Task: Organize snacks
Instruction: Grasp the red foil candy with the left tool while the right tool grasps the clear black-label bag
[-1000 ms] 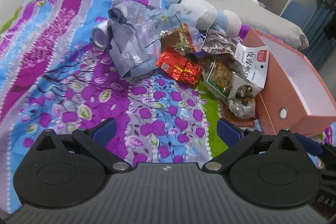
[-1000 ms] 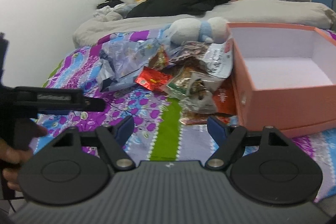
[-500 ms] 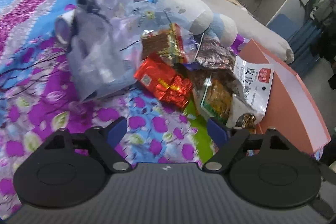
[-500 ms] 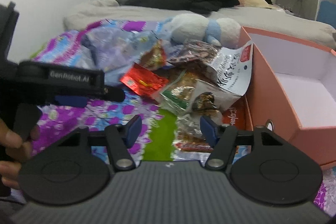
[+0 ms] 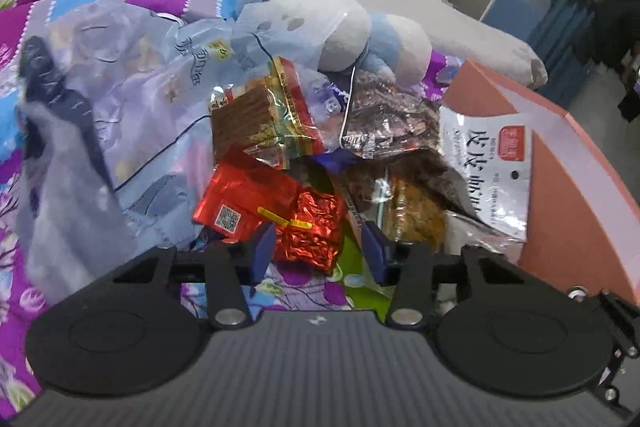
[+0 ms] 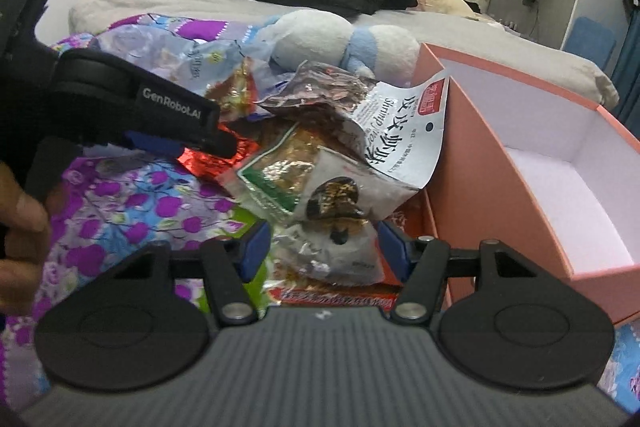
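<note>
Snack packets (image 5: 360, 155) lie heaped on the floral bedspread (image 6: 132, 203) beside the empty pink box (image 6: 532, 179), the left tool (image 5: 318, 247), jaws just closing, straddling a crinkled red foil packet (image 5: 312, 227) and the right tool (image 6: 324, 243) parted around a clear snack bag (image 6: 340, 247).

Snack pile (image 6: 320, 163) beside pink box (image 6: 500, 195)

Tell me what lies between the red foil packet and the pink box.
In the left wrist view, between the red foil packet and the pink box lie a clear packet of golden-brown snacks and a white shrimp-snack bag.
</note>
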### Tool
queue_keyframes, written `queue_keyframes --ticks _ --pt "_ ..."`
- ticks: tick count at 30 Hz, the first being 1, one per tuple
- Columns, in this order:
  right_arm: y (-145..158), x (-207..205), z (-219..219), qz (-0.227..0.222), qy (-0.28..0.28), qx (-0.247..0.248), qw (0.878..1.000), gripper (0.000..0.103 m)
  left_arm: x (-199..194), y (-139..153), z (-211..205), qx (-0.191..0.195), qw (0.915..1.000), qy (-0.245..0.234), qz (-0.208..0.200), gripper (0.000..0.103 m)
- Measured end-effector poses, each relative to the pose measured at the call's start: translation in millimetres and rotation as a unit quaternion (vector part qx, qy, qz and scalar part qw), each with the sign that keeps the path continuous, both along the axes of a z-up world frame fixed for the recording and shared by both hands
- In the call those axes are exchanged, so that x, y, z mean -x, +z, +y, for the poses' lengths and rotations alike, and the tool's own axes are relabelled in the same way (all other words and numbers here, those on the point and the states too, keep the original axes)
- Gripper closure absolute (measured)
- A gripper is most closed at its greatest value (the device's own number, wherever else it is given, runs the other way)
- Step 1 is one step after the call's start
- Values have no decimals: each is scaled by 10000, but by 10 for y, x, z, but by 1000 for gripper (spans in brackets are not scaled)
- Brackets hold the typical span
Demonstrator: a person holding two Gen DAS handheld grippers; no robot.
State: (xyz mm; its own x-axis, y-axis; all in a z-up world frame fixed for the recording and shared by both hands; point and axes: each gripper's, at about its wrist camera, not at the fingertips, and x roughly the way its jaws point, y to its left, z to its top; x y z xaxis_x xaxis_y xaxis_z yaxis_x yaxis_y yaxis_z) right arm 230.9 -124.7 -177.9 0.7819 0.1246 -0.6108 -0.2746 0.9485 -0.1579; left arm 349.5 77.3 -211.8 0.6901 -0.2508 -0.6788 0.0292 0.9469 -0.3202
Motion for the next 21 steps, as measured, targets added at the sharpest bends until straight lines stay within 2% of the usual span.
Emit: queue_keyframes --ticks 7,12,13,14,15,21 --pt "-114 -148 8 208 36 12 9998 40 -195 -159 -59 -168 9996 -152 151 50" --pt "-160 -201 4 288 80 14 9996 40 -284 -252 -116 -474 9986 -97 208 49" --pt "-147 -200 4 271 109 -1 9996 41 -282 -259 -126 -500 9985 -90 198 50" --pt "-128 -196 6 262 132 6 9996 45 -276 -260 -127 -499 9986 -87 182 51" --pt "-114 -196 5 269 145 -10 9995 45 -269 -258 -128 -476 9987 -86 177 56" --pt "-45 -111 -35 420 217 -147 9988 48 -135 -202 -165 -586 9982 -58 133 60"
